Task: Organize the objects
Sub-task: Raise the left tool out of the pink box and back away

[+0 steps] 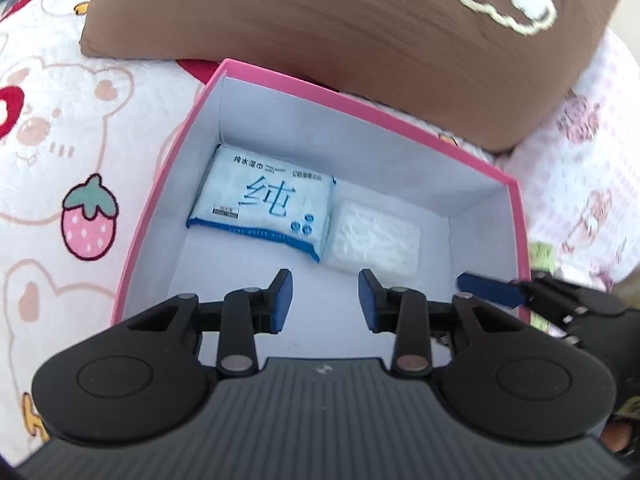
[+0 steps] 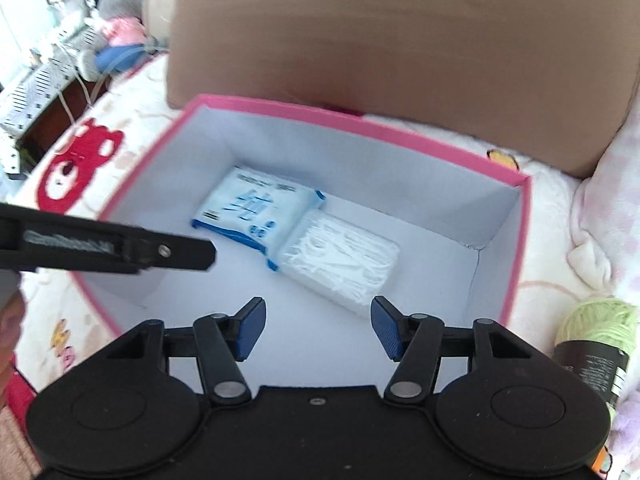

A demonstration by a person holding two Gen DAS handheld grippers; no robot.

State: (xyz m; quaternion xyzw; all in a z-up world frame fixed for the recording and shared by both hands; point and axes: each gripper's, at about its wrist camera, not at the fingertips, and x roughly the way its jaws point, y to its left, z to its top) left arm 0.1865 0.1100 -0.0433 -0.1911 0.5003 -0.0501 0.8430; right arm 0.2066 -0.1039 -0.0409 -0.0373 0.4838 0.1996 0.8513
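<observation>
A pink box (image 1: 340, 140) with a white inside sits on a patterned blanket. Inside it, toward the far left corner, lies a blue-and-white pack of wet wipes (image 1: 264, 204). A clear pack of white floss picks (image 1: 376, 240) lies flat against the right side of the wipes. My left gripper (image 1: 325, 300) hovers over the near part of the box floor, open, with nothing between its pads. My right gripper (image 2: 319, 328) also hangs above the box (image 2: 360, 160), open and empty, just short of the floss picks (image 2: 344, 264) and the wipes (image 2: 256, 208).
A brown pillow (image 1: 340, 12) lies against the far side of the box. A ball of green yarn (image 2: 596, 332) with a black label sits on the blanket to the right of the box. A plush toy (image 2: 116, 28) lies at the far left. One finger (image 2: 180, 254) of the left gripper crosses the right wrist view.
</observation>
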